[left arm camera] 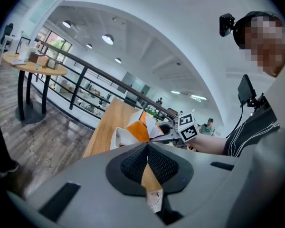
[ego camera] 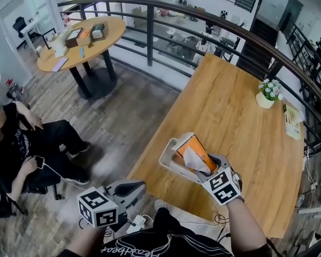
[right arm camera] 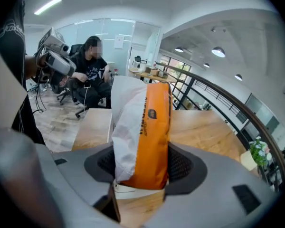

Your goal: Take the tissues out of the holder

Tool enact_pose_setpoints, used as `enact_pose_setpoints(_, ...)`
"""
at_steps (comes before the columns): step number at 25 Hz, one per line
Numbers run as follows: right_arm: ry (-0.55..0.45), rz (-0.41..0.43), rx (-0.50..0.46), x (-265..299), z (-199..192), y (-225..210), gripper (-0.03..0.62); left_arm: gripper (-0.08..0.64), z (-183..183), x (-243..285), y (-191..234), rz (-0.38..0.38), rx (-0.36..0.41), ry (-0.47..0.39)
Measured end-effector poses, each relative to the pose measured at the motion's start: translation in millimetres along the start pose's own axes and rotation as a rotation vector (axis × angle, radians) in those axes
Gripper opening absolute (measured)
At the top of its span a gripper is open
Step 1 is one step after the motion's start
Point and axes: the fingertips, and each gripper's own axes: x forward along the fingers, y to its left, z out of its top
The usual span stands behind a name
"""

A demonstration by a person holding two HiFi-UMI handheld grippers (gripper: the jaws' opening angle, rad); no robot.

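Nearest you, the left gripper (ego camera: 138, 187) hangs off the near left edge of the table (ego camera: 230, 106), its jaws together with nothing between them.

Farther in, your right gripper (ego camera: 207, 168) has its 2 jaws clamped on the tissue pack (ego camera: 194, 152), 1 pad on each broad face, close to the pack's near end. The pack is orange and white and stands tilted in the white holder (ego camera: 170, 163), its far end raised and its lower part seemingly inside the holder's walls.

Judge the pack as light and soft: a thin plastic wrapper over loose tissue, so it will dent rather than break, and the film may be slick. The broad faces look like the right place to grip; squeeze firmly enough to bite the bulk, not just the wrapper. The holder also looks light and may ride up with the pack.

Beyond the holder the table runs far and right.
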Motion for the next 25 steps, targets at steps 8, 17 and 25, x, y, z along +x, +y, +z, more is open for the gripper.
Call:
enact_pose_setpoints(8, -0.146, -0.066, 0.124, -52.8, 17.1, 26.4, 0.267, 0.014, -12.2, -25.8, -24.7, -0.015, 0.019, -0.013)
enact_pose_setpoints(17, -0.299, -0.107, 0.217, -126.5, 14.8, 82.7, 0.267, 0.013, -34.8, -62.5, -78.8, -0.035, 0.069, -0.022)
enact_pose_setpoints(25, -0.459, -0.078, 0.286, -197.7, 21.1, 154.7, 0.267, 0.014, -49.2, -107.5, -137.6, -0.075, 0.15, -0.049)
